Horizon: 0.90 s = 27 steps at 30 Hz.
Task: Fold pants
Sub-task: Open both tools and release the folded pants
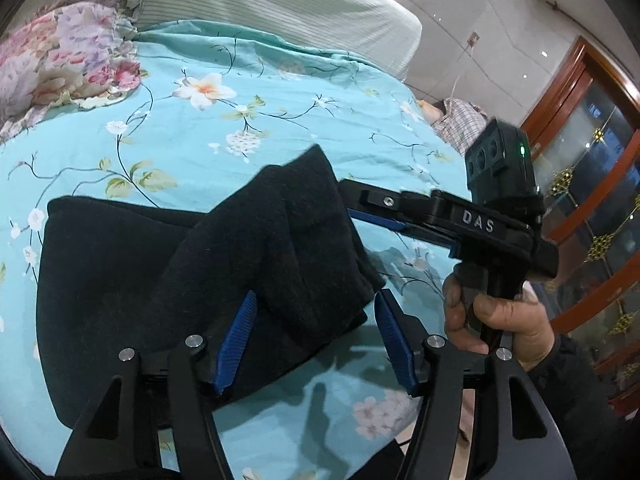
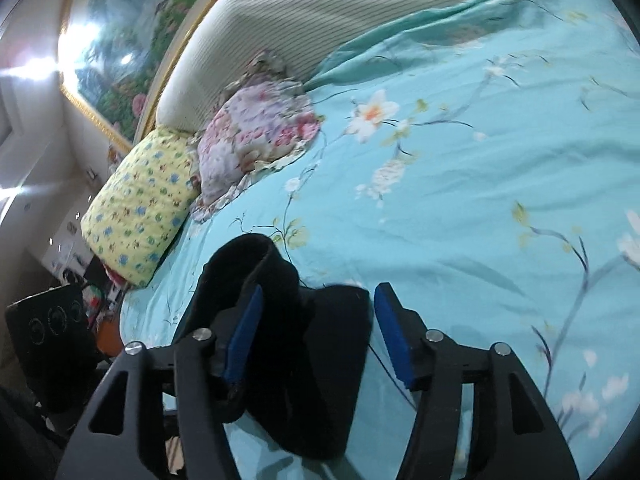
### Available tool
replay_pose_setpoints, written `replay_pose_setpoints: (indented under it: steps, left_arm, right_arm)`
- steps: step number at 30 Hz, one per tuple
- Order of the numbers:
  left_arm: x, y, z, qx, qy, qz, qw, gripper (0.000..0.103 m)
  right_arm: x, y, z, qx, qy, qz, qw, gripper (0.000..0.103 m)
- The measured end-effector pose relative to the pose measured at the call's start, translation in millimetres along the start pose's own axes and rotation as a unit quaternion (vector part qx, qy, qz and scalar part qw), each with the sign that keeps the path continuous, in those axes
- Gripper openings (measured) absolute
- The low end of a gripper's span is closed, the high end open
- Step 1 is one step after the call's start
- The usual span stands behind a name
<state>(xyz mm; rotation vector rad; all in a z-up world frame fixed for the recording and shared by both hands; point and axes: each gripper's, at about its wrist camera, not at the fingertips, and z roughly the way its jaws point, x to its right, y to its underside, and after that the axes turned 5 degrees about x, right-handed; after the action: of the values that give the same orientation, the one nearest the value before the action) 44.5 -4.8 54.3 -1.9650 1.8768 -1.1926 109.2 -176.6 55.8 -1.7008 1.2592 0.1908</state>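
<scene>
Left wrist, pants lying crosswise

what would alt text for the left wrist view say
Black pants lie partly folded on a turquoise floral bedsheet, between the open blue pads of the left gripper. The right gripper, held in a hand, reaches in from the right.

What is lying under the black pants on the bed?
The black pants lie on the turquoise floral bedsheet, which shows all around them. Whatever is beneath the fabric itself is covered, so nothing else can be confirmed there.
</scene>
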Motion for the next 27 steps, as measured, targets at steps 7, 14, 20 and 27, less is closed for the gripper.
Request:
replay_pose_setpoints:
  steps: [7, 14, 20, 27]
  left_arm:
    - [-8.3, -3.2, -25.6, 0.022, 0.015, -0.013, 0.9996, 0.071]
    - [-35.5, -4.4, -44.4, 0.04, -0.01, -0.044, 0.9981, 0.071]
    - [-62.0, -2.0, -54.8, 0.047, -0.027, -0.074, 0.9958, 0.072]
    - [-82.1, 1.0, -64.9, 0.057, -0.038, -0.097, 0.9929, 0.073]
  right_arm:
    - [7.3, 11.7, -24.7, 0.037, 0.016, 0.04, 0.998, 0.086]
    - [-5.6, 20.8, -39.9, 0.058, 0.021, 0.049, 0.997, 0.09]
    - [-27.6, 31.5, -33.6, 0.04, 0.038, 0.024, 0.998, 0.091]
    - [-48.4, 38.6, -28.6, 0.043, 0.06, 0.0, 0.997, 0.091]
